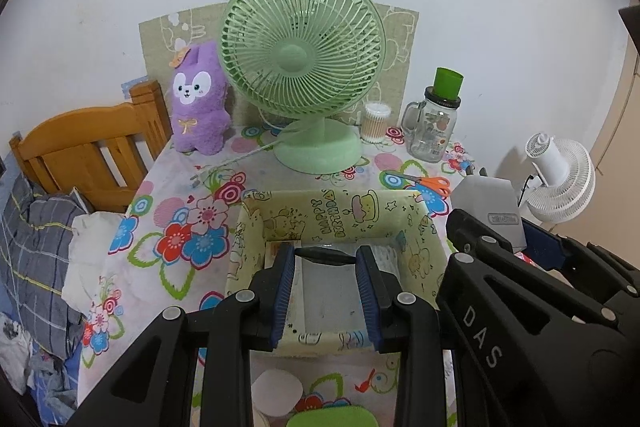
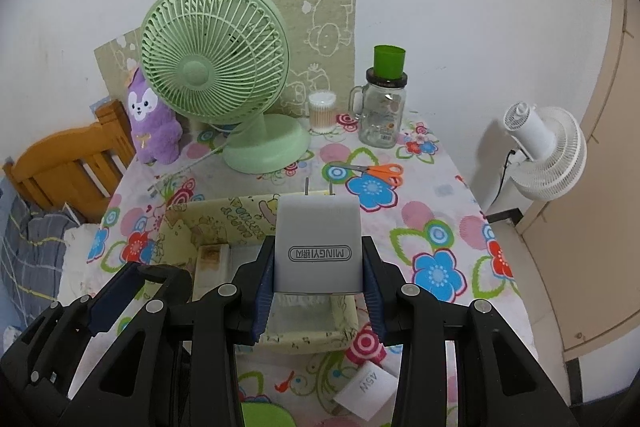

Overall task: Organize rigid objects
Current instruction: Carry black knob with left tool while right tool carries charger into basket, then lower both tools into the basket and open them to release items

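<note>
The right gripper (image 2: 318,277) squeezes a grey plastic plug block (image 2: 318,247) tight between its fingers. It hangs over the pale yellow cartoon box (image 2: 224,217). The left gripper (image 1: 326,287) is open wide and holds nothing.

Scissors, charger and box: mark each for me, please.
Scissors (image 2: 370,171): right wrist view, on the pivot where the blades meet the orange handles.
Charger (image 2: 318,247): right wrist view, on its labelled grey face.
Box (image 1: 340,213): left wrist view, on the inner far wall.

Between my right jaws: a grey charger (image 2: 317,247). Below my left jaws: a pale yellow cartoon-printed box (image 1: 336,217). Beyond both: a mint green fan (image 1: 302,67), orange-handled scissors (image 2: 374,171), a multicoloured floral tablecloth (image 2: 440,227).
</note>
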Motion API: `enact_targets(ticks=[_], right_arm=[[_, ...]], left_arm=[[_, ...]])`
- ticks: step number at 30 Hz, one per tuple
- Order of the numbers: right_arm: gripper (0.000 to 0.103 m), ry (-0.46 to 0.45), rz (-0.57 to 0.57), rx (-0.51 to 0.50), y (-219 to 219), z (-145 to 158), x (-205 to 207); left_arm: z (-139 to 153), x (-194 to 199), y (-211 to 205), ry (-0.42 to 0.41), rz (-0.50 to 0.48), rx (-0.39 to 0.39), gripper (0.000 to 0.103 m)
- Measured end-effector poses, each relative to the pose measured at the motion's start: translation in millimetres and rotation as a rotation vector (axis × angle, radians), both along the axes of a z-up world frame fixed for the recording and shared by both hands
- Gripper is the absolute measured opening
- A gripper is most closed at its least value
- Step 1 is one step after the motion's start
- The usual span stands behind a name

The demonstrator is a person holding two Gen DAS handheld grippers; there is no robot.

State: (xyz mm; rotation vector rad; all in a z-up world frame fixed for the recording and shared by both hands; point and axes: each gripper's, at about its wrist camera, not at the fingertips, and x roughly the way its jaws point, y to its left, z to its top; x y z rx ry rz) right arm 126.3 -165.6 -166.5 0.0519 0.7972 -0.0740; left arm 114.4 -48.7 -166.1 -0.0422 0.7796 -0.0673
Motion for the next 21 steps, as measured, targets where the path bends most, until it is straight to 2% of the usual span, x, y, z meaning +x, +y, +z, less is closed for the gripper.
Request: enact_targets(ticks=[12, 21], right_arm=[[0.043, 0.090, 0.036, 0.022, 6.9, -43.3, 25.0], [0.043, 0.170, 0.079, 0.039, 18.4, -69.1, 31.7]], left_arm=[[-36.6, 20.1, 5.2, 0.086, 0.002, 0.030, 0.031], [-60.4, 22.0, 17.3, 0.178, 0.072, 0.038, 0.032]])
